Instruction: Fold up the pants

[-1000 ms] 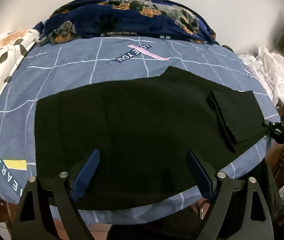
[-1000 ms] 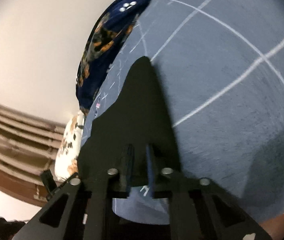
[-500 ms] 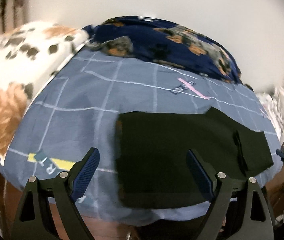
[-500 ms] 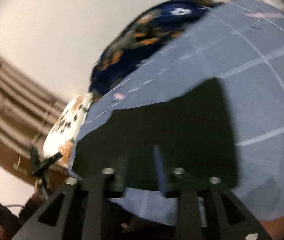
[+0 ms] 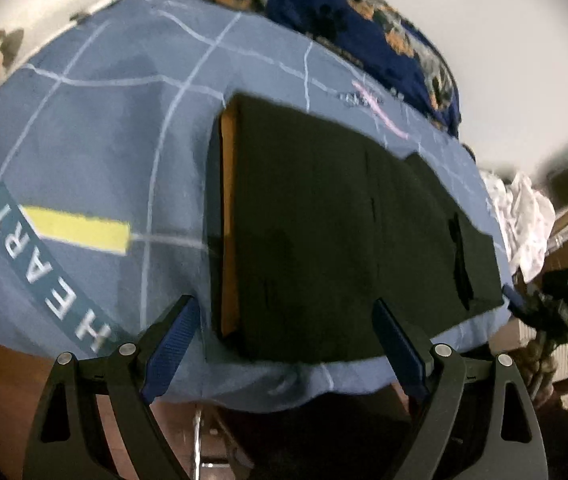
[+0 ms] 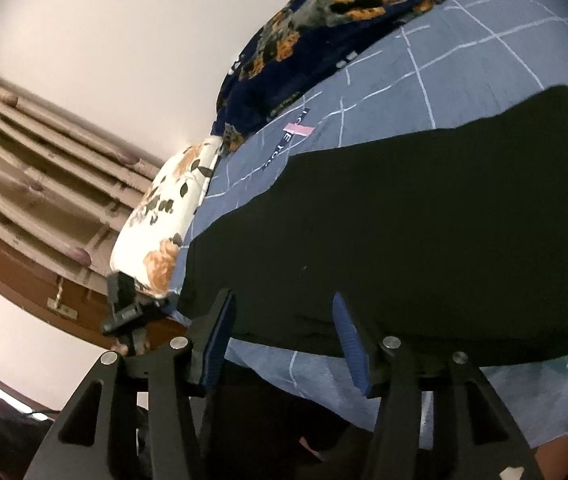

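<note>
Pants (image 5: 347, 232): black, spread flat along the near edge of the bed, touching neither gripper; one end folded back on itself, with a tan-orange strip of inner fabric showing at the left end in the left wrist view.
Pants, right wrist view (image 6: 403, 232): same dark panel, running from the floral pillow side across to the right edge of frame.
Left gripper (image 5: 287, 344): jaws spread wide, nothing between the blue pads; held above the bed's near edge, over the tan-edged end of the pants.
Right gripper (image 6: 284, 336): jaws opening, about halfway apart; near hem of the pants seen in the gap beyond the pads, no cloth pinched.
Bedsheet (image 5: 96, 128): blue with white grid lines, a yellow bar and the letters "HEART".
Blanket (image 5: 347, 24): navy with paw and dog prints, bunched at the far side by the wall.
Pillow (image 6: 168, 216): white with orange flowers, at the bed's end.
White cloth (image 5: 523, 224): crumpled heap beyond the bed's right end.
</note>
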{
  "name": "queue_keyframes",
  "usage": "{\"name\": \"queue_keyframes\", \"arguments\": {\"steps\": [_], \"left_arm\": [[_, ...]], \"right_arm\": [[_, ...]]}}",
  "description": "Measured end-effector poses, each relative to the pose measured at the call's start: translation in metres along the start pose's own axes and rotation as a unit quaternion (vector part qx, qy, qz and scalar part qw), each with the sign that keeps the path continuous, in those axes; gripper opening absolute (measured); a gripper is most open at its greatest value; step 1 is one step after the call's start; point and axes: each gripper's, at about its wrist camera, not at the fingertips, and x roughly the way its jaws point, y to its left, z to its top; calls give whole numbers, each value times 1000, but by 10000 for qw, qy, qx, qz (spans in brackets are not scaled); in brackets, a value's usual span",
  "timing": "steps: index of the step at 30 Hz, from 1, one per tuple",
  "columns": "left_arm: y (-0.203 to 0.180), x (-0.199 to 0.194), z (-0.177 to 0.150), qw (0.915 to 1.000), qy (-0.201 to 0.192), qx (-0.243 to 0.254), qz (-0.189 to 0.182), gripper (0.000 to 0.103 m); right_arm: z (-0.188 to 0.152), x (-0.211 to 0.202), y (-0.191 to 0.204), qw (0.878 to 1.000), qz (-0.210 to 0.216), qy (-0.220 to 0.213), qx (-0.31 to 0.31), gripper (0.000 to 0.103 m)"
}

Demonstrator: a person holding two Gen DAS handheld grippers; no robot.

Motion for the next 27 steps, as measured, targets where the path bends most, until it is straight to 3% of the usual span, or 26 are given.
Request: {"name": "queue_keyframes", "arguments": {"steps": [5,9,15,19,23,27], "left_arm": [[12,2,-9,9975,-94,-428,-558,88],[18,4,-7,9907,-136,-888,-1020,88],[22,-12,-1,9776,-544,-1122,-1693,88],[24,-11,0,9768,-517,-1145,-1734,88],[23,4,-4,9769,-215,-1176,-1771,88],[9,15,-2,9842,-107,-879,-1531,88]], "right_arm": [[-1,4,-2,9999,34,-15,149,57],[-3,11,1,9998,63,62,194,60],[-6,14,-1,9997,46,87,242,68],[-7,12,-10,9988,78,50,476,71],[-7,11,-14,9983,100,38,574,72],[-8,15,-9,9988,69,114,474,73]]}}
